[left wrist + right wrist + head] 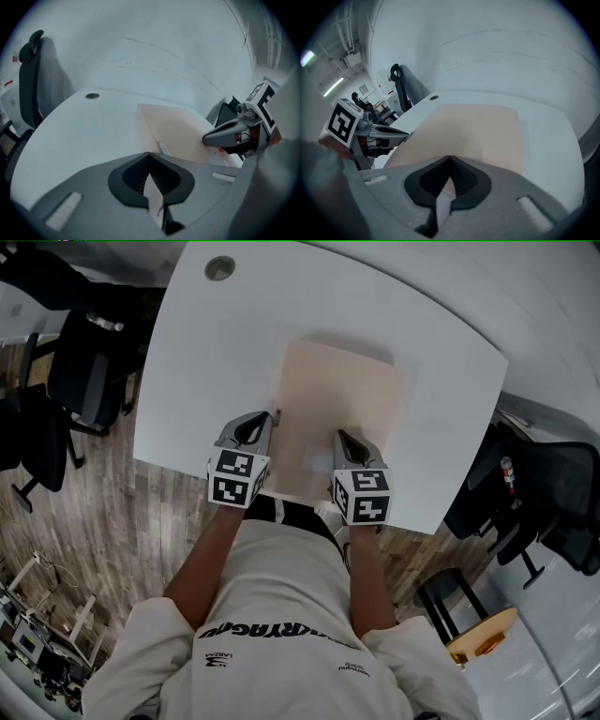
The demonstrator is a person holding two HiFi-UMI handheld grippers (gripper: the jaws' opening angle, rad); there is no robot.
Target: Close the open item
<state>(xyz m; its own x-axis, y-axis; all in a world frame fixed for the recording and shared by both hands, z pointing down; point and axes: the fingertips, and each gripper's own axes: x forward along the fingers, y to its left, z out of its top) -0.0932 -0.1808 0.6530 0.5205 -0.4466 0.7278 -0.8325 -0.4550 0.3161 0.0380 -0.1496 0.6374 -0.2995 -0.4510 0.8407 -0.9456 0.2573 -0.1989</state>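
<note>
A flat beige folder-like item [342,418] lies shut on the white table [216,352], reaching the near edge. My left gripper [273,414] is at its left edge, jaws shut with nothing seen between them. In the left gripper view the left gripper [149,153] points past the item [178,131], whose left edge carries a small label. My right gripper [338,434] rests over the item's near part, also shut and empty. In the right gripper view the right gripper [450,158] lies above the beige surface [473,131]. Each gripper shows in the other's view: the right gripper [206,139], the left gripper [407,134].
A round cable hole [220,268] sits at the table's far left corner. Black office chairs [84,381] stand left of the table, more chairs [553,502] to the right, and a wooden stool [483,634] at the near right. The person stands at the near edge.
</note>
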